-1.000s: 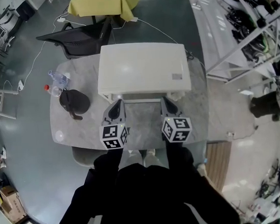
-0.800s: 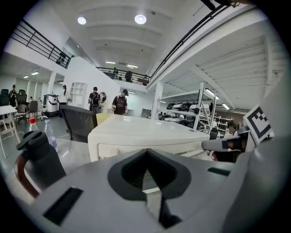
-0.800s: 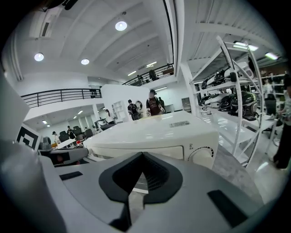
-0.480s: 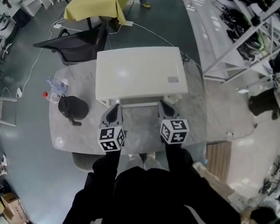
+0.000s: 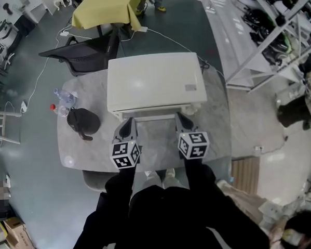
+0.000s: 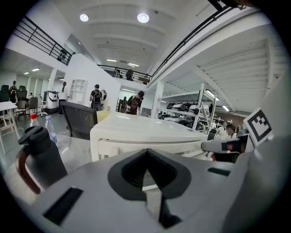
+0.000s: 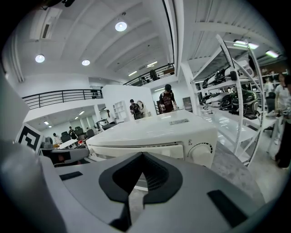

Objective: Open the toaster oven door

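The white toaster oven (image 5: 153, 81) stands on the grey marble table (image 5: 217, 118) with its front towards me and its door closed. My left gripper (image 5: 127, 126) sits just before the oven's front left, its jaws shut on nothing. Level with it, before the front right, my right gripper (image 5: 183, 121) is also shut and empty. In the left gripper view the oven (image 6: 136, 134) fills the middle beyond the left gripper (image 6: 146, 152). In the right gripper view the oven's dial (image 7: 200, 152) shows at its right end, beyond the right gripper (image 7: 142, 155).
A dark jug (image 5: 82, 121) and a clear water bottle (image 5: 63, 96) stand on the table's left side. A black chair (image 5: 83, 44) and a yellow-covered table (image 5: 110, 6) are behind it. Metal shelving (image 5: 265, 42) runs along the right. People stand in the background.
The head view has shifted slightly. Both grippers stay shut in front of the oven, at about the same distance from it.
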A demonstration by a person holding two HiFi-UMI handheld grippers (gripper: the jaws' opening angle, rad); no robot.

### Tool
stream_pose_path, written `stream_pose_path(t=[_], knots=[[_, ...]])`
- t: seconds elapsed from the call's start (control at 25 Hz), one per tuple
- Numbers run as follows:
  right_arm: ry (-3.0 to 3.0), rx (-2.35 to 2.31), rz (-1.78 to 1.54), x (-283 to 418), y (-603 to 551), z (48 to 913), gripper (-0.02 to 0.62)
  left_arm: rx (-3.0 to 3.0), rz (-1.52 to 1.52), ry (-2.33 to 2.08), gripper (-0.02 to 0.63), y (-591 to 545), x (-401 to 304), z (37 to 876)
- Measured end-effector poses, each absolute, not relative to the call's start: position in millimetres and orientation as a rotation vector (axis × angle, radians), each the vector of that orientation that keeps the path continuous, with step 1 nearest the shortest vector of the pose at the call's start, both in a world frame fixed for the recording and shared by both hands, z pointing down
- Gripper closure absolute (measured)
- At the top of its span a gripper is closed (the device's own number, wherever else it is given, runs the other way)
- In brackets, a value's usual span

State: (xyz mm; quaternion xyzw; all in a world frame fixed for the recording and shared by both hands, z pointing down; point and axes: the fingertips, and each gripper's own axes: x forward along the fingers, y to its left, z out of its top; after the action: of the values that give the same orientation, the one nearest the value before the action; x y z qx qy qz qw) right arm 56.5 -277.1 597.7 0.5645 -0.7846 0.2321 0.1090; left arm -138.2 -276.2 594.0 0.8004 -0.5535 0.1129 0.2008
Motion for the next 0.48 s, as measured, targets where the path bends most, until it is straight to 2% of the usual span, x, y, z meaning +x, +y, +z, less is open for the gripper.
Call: stream_pose_path(t=[0.48], knots=[[-2.328,1.633,0.752,57.8,-256.0,603.0,0.594,2.214,0.312,-1.545,0.603,-255.4,-137.7,598.8]])
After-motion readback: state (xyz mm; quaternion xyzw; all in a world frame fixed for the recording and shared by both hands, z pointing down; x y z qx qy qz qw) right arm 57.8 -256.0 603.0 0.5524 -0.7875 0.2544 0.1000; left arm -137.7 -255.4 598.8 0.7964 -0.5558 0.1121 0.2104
